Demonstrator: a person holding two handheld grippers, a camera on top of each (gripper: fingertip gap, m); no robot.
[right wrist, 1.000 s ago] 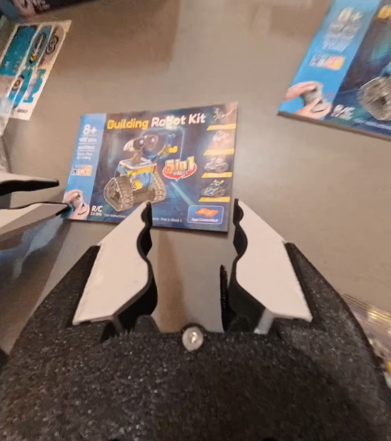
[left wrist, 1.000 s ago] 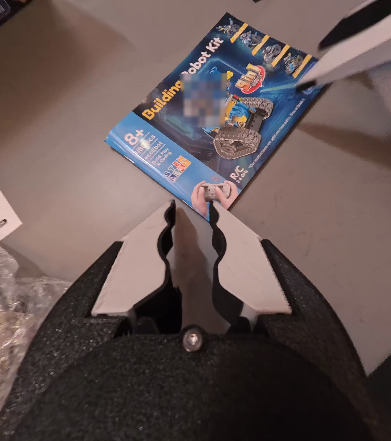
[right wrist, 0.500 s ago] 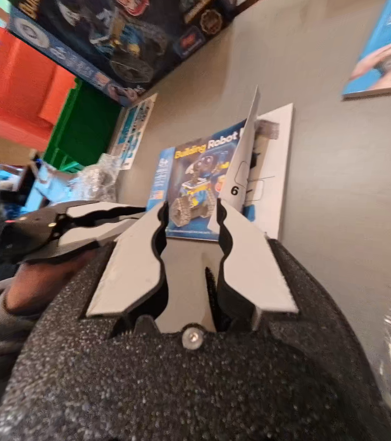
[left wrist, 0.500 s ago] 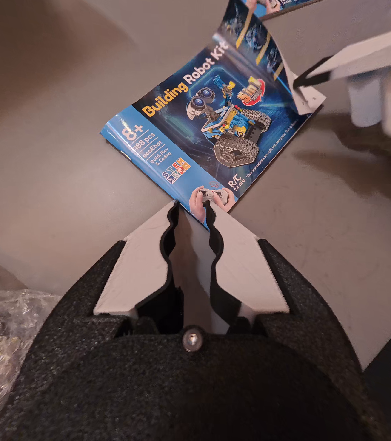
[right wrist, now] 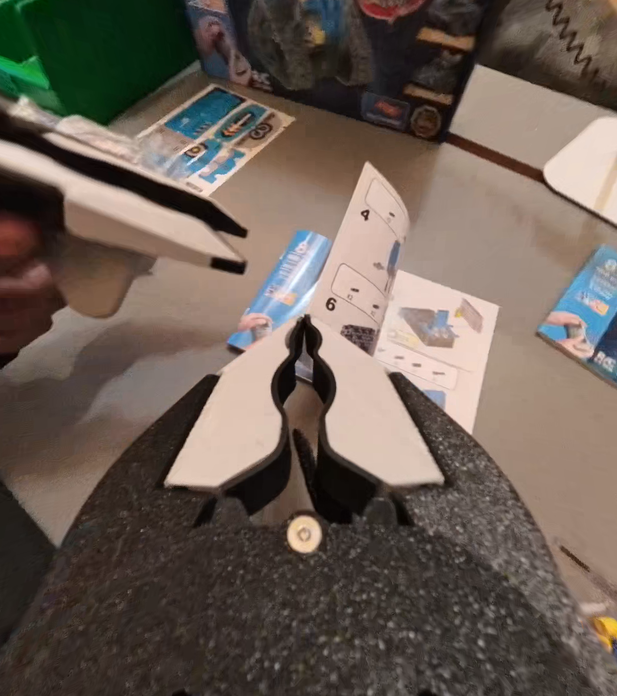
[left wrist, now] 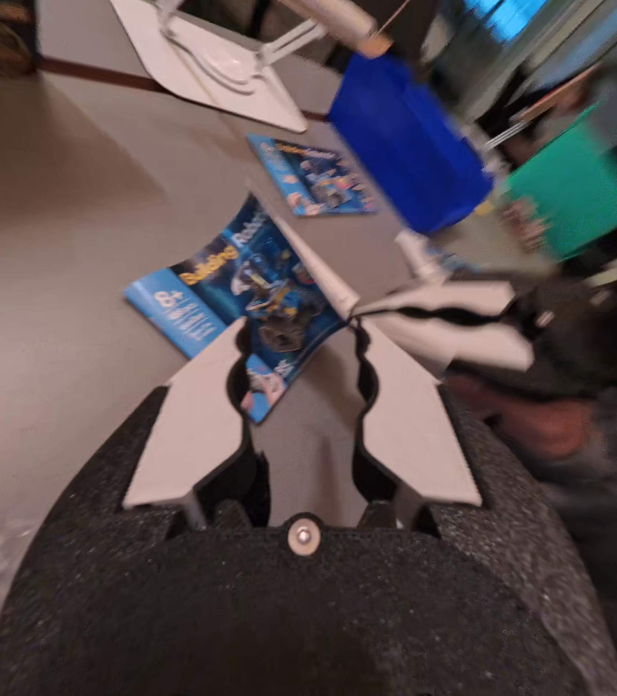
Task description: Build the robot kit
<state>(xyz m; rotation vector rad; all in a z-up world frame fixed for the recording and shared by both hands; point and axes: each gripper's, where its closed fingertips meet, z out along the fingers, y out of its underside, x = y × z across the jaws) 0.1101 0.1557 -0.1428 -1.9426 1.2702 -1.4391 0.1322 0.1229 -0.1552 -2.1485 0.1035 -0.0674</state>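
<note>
Looking across the grey table (right wrist: 469, 233), we see the booklet (right wrist: 438, 331) lying open just ahead of our right gripper (right wrist: 305, 320), its spine running away from us. That gripper's tips are pressed together on the near corner of the lifted page (right wrist: 369, 256), standing it upright. Our left gripper (left wrist: 299, 327) hovers spread and empty over the booklet's near cover corner.
</note>
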